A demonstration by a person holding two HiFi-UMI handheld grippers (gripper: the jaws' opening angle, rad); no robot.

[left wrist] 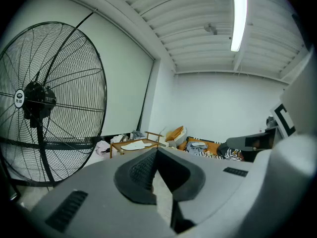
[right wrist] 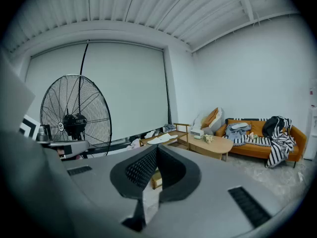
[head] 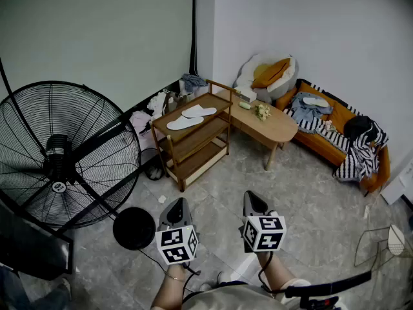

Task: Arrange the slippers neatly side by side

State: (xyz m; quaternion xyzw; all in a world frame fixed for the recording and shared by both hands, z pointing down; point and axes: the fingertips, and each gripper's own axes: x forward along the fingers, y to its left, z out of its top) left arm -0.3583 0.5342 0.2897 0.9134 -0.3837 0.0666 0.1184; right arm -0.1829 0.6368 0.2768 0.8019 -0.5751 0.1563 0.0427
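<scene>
White slippers point(head: 185, 122) sit staggered, just beside each other, on top shelf of wooden rack point(head: 195, 144). Left gripper point(head: 179, 203) and right gripper point(head: 253, 197) both clenched, nothing between jaws, over the floor well apart from rack. Fan point(head: 61, 154) at left.

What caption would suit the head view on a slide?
Left hand-held gripper and right hand-held gripper, both shut, face two white slippers on a wooden rack.

slippers point(head: 191, 116) on the wooden shelf point(head: 197, 144) are too small for any detail, stuff point(head: 157, 102) behind the shelf is half hidden
</scene>
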